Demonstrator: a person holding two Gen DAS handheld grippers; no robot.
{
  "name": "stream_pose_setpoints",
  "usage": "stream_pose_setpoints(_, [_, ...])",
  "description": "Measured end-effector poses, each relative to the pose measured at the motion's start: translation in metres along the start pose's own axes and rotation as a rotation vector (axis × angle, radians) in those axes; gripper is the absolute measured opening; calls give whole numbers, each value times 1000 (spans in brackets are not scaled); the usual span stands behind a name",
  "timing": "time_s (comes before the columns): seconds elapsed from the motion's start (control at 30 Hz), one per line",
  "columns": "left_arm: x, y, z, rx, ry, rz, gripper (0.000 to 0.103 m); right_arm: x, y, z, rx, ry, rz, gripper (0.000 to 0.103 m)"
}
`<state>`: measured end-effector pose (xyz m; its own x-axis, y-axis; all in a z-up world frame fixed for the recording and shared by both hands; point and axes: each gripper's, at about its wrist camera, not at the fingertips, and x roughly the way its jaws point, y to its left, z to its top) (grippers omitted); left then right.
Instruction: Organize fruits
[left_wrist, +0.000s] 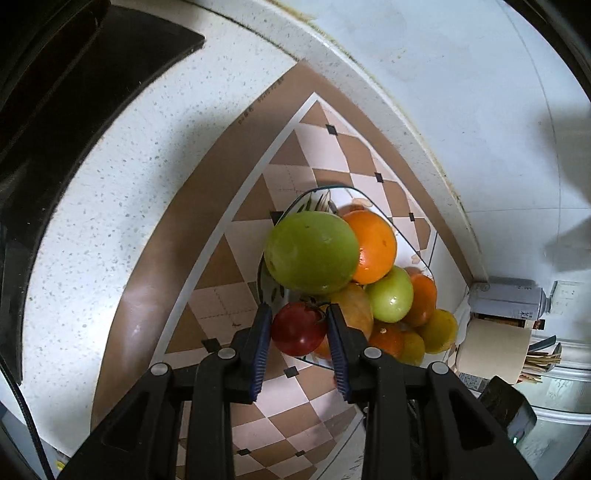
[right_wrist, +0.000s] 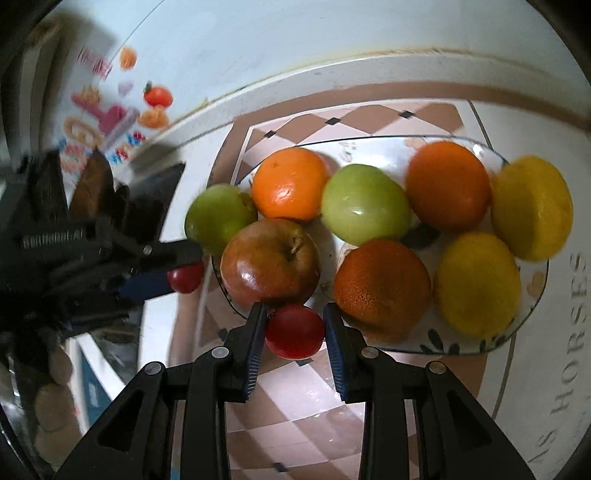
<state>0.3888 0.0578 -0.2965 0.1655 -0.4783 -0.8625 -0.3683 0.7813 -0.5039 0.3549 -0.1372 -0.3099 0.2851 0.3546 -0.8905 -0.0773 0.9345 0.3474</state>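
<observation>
Both hands loaded. Left gripper (left_wrist: 298, 325): fingers pinching a small red fruit (left_wrist: 298, 328), dark stem showing against the right pad. Right gripper (right_wrist: 294, 328): fingers pinching a second red fruit (right_wrist: 294, 331), same sort, smooth and glossy.

The glass plate (right_wrist: 532, 299) sits on a checked mat (right_wrist: 306, 402) on the speckled tabletop (left_wrist: 110, 192). It is already crowded: a red-brown apple (right_wrist: 271, 260), two green fruits, oranges, and yellow ones toward 3 o'clock in the right wrist view. My right-hand fruit hangs just off the plate's near rim at 6 o'clock, below the apple. The left gripper shows in that view at 9 o'clock, its fruit just beside the plate's left end.

Step in hand, as I judge it: carrying both small fruits in to join the pile.

Next move calls for finding a gap; bare glass shows between apple and near orange (right_wrist: 382, 282). Lower, then spread fingers gently, or the round fruit rolls off the rim.
</observation>
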Motion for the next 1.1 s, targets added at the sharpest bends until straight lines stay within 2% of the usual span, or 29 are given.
stream_pose_setpoints(0.27, [17, 5, 2, -59, 9, -47, 28, 1, 10, -6, -89, -38, -66, 34])
stream_pose_setpoints(0.4, [20, 8, 2, -60, 9, -50, 30, 0, 8, -8, -74, -49, -56, 35])
stream_pose_setpoints(0.5, [23, 11, 4, -73, 25, -38, 37, 0, 9, -9, -67, -56, -53, 37])
stream_pose_setpoints(0.6, [24, 11, 3, -58, 27, -25, 38, -4, 10, -9, -55, -68, -45, 41])
stream_pose_setpoints(0.7, [22, 8, 1, -19, 20, 5, 38, -15, 14, -9, -47, -94, -32, 53])
stream_pose_setpoints(0.77, [20, 7, -2, 10, 15, 29, 38, -27, 16, -10, -44, -121, -40, 70])
stream_pose_setpoints(0.83, [16, 5, -4, 35, 10, 50, 38, -40, 16, -11, -38, -154, -62, 79])
stream_pose_setpoints(0.9, [10, 3, -7, 64, 4, 79, 38, -55, 13, -13, -20, -175, -91, 82])
stream_pose_setpoints(0.97, [1, 0, -14, 112, -22, 121, 38, -68, 7, -15, -1, -180, -129, 92])
stream_pose_setpoints(1.07, [-14, -7, -28, 207, -64, 198, 39, -84, -2, -21, 27, -180, -208, 93])
stream_pose_setpoints(1.1, [-18, -9, -34, 240, -78, 226, 44, -88, -4, -23, 33, -179, -225, 93])
